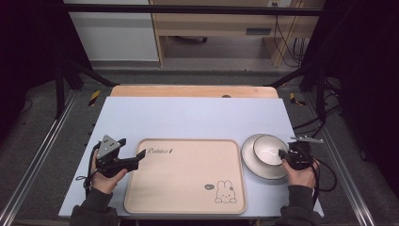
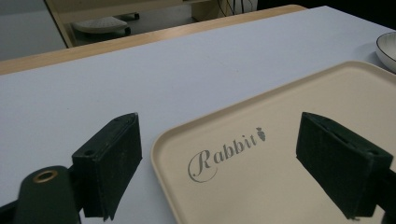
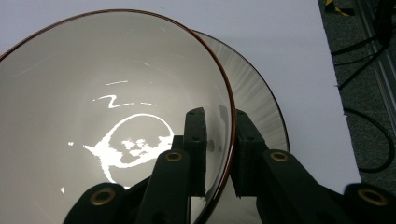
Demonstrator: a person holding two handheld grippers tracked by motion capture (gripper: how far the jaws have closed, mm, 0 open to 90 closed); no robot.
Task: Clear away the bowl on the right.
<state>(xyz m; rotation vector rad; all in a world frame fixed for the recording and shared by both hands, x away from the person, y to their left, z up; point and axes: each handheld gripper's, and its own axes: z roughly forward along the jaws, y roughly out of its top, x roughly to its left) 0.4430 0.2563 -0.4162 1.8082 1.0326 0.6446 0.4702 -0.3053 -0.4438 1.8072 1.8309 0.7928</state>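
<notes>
From the high view, the work looks barely begun: the white bowl (image 1: 268,149) sits on a white plate (image 1: 251,162) at the right of the pale blue table mat (image 1: 188,115), just beside the beige tray (image 1: 186,176), whose surface lies bare apart from its printed rabbit and lettering. The right gripper (image 1: 283,154) has hold of the bowl's near rim; the left gripper (image 1: 134,151) hangs at the tray's left corner. Moving the bowl, probably onto the tray, remains to be done.

In the left gripper view, the jaws stand wide apart with nothing between them, one over the mat, the other over the tray (image 2: 280,140) near its "Rabbit" lettering. An edge of the plate (image 2: 386,49) peeks in at the far right.

In the right gripper view, the jaws are clamped on the bowl's (image 3: 107,93) wall, one inside, one outside. The bowl is glossy white with a thin dark rim line, empty, and light glares off its bottom. The plate (image 3: 257,98) beneath shows fine radial streaks.
</notes>
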